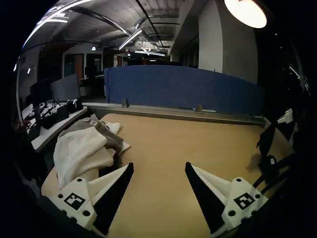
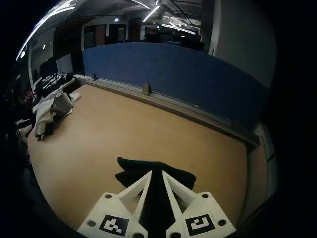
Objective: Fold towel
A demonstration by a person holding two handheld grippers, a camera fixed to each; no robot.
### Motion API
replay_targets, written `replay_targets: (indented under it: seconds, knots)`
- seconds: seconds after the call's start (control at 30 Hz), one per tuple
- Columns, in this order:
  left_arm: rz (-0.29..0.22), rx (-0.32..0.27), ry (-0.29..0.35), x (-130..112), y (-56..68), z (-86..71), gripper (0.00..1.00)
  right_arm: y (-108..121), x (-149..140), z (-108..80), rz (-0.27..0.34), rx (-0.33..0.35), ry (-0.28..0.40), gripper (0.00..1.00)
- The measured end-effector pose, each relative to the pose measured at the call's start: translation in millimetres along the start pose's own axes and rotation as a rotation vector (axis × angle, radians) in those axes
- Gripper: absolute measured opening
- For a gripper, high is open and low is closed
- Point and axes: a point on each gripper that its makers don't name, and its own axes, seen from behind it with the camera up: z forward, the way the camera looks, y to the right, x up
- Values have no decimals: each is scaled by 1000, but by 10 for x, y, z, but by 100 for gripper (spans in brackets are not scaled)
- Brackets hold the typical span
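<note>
Pinching a black towel (image 2: 179, 177) between fingers drawn almost together, the right gripper (image 2: 157, 172) holds the cloth low over the wooden table (image 2: 119, 127). The towel sits bunched and crumpled just ahead of the fingertips, near the table's front edge, and whether it rests fully on the wood or partly hangs I cannot tell.

The left gripper (image 1: 158, 164) hovers over bare tabletop with its fingers spread wide and nothing between them. A pile of light and grey cloths (image 1: 83, 150) lies at the table's far left corner, well apart from the black towel, and a blue partition (image 1: 178, 87) runs along the back edge.

By my reading, the fold itself has not begun: this looks like the laying-out step, with one towel brought to the working area and none of its edges squared.

The next move probably calls for the cloth to be spread flat. That means the left gripper coming across to take a second corner, so both can draw the towel taut and lower it smooth before any edge is carried over.
</note>
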Motion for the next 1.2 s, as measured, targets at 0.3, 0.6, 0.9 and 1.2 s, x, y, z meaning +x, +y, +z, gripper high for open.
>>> replay_targets:
  seconds: [0.3,0.6,0.9,1.2]
  knots:
    - [10,2,-1,19,105,34,97,187,-123,72,12,-11,-15,3]
    - [19,7,0,45,151,38,97,186,-202,128,20,4,-17,3]
    - [29,-3,4,84,222,33,97,182,-699,-57,76,6,-43,3]
    - [57,-27,-6,42,365,18,97,266,-1761,-396,207,-39,-118,3]
